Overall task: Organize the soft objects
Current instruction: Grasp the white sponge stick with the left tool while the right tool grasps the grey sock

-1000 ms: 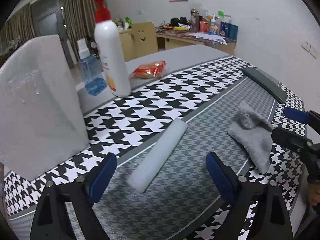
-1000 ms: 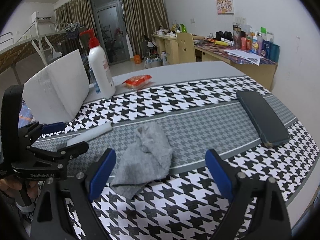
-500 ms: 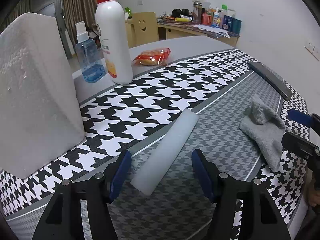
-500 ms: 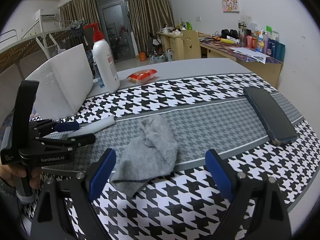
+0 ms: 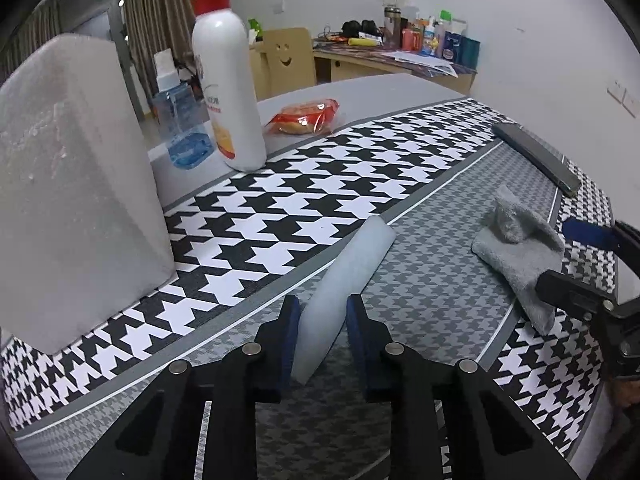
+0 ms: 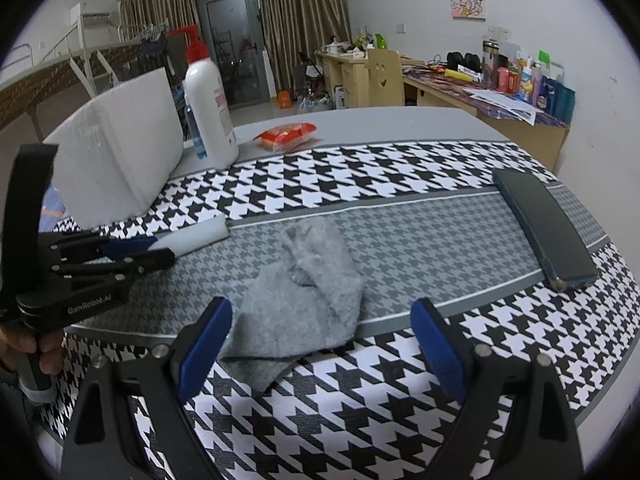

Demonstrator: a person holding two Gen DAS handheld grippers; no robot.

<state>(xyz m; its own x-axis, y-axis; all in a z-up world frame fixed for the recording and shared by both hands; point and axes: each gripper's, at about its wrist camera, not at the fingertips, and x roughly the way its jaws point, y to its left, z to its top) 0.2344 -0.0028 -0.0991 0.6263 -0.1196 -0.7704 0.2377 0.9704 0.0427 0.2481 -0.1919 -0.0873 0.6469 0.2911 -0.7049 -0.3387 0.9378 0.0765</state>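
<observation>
White walls (image 6: pixel 400 0); brown curtains (image 6: pixel 296 12); cluttered wooden desk (image 6: pixel 516 120); smiley-face chair (image 6: pixel 384 78).

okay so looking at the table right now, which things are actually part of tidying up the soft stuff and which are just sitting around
Part of the job:
- white foam strip, clamped in the left gripper
- grey cloth, just ahead of the open right gripper
- big white foam block, probably

Just lying about:
- pump bottle
- blue spray bottle
- snack packet
- dark phone

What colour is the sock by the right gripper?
Grey. The sock shows best in the right wrist view, just ahead of the right gripper.
</observation>
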